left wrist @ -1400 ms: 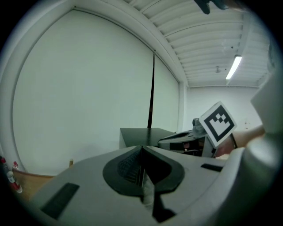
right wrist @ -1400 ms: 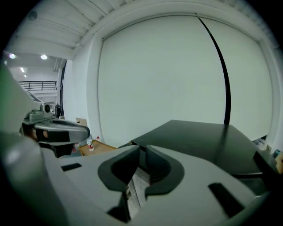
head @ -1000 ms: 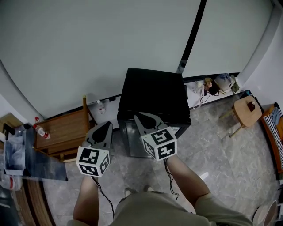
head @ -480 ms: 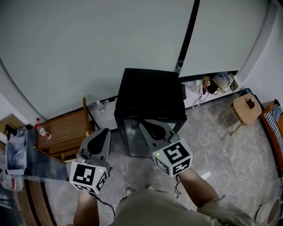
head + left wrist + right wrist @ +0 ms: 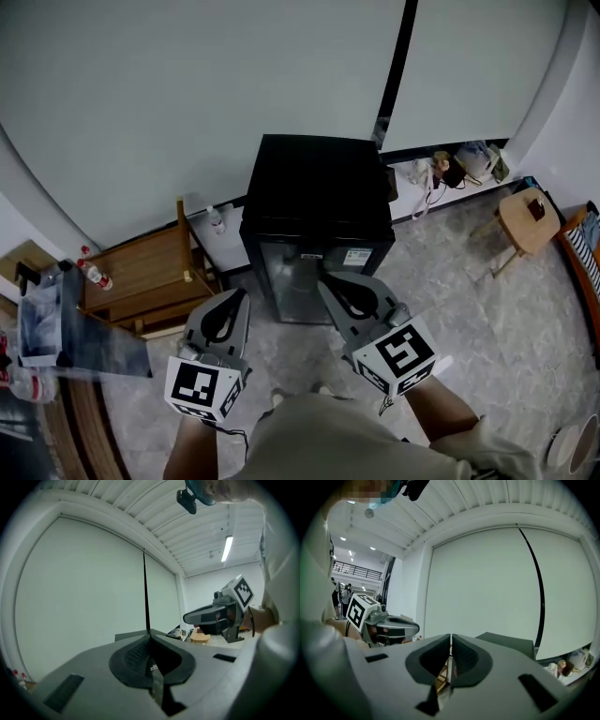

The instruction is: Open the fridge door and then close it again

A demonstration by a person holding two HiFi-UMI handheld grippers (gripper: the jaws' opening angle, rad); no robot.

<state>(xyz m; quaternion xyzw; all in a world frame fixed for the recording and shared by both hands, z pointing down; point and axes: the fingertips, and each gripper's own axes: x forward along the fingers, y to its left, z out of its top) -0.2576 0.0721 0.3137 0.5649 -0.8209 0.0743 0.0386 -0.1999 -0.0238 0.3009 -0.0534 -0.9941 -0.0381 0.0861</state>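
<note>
- Head view: left gripper (image 5: 236, 298) and right gripper (image 5: 330, 284) are drawing back toward the person, clear of the small black glass-fronted fridge (image 5: 319, 202) by the wall; its door is looking shut.
- Left gripper view: jaws are pressing together, empty.
- Right gripper view: jaws are meeting too, gripping nothing, so the task is likely ending.

Pale wall panels (image 5: 187, 94) split by a black vertical strip (image 5: 397, 70). Grey marbled tile floor (image 5: 487, 319). Wooden rack (image 5: 141, 281) at left, round wooden stool (image 5: 525, 217) at right. Ribbed white ceiling (image 5: 154, 522), strip light (image 5: 228, 548) lit.
</note>
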